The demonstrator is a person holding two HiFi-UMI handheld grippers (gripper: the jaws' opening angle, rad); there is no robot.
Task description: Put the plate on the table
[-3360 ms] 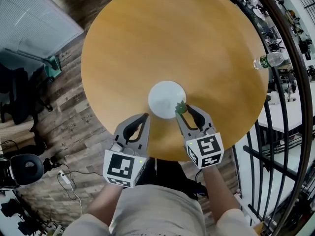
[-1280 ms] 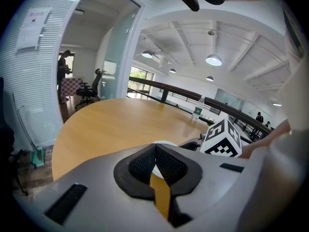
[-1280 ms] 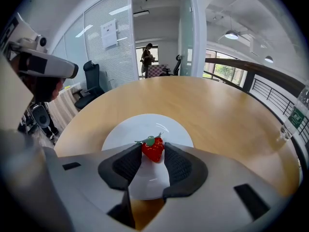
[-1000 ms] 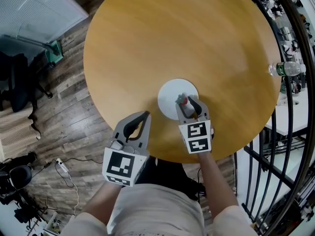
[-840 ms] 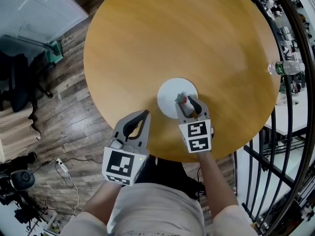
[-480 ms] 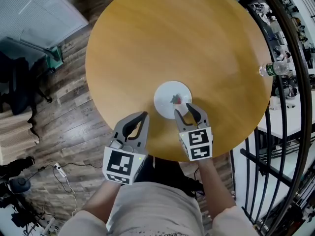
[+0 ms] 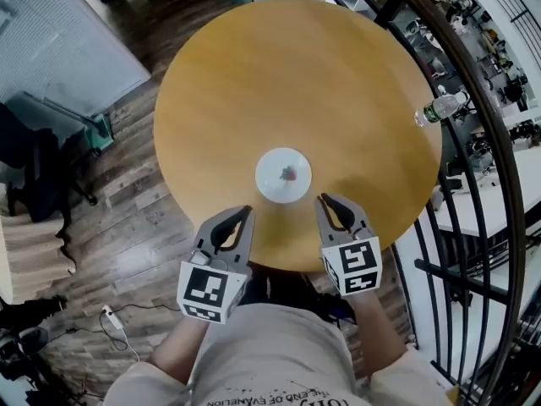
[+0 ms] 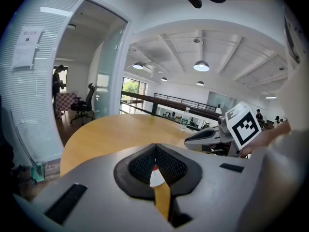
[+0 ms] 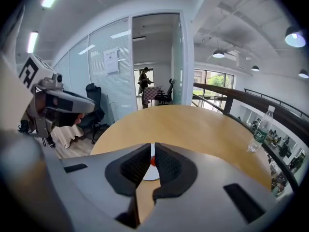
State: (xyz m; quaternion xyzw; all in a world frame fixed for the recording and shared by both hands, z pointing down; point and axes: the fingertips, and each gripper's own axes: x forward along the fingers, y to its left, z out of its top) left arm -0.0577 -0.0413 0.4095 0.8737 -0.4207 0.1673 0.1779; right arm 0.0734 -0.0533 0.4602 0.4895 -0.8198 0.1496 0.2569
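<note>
A small white plate (image 7: 275, 185) lies on the round wooden table (image 7: 338, 83), toward its near side, with a small red piece (image 7: 289, 173) on it. Both grippers hover apart from the plate, over the table's near edge. My left gripper (image 7: 245, 211) is shut and empty. My right gripper (image 7: 324, 200) has just been closing, and its jaws now stand nearly together with nothing between them. In the right gripper view the plate (image 9: 151, 174) and the red piece (image 9: 152, 161) show through the narrow slit. In the left gripper view the plate (image 8: 155, 179) shows below the closed tips.
A clear water bottle (image 7: 439, 106) stands at the table's right rim. A dark curved railing (image 7: 473, 125) runs close along the right side. Wooden floor, office chairs and a glass partition lie to the left, with a person far off (image 9: 144, 83).
The right gripper released the red piece onto the plate, drew back toward me and rose, and its jaws closed. The left gripper rose a little. The plate stayed put.
</note>
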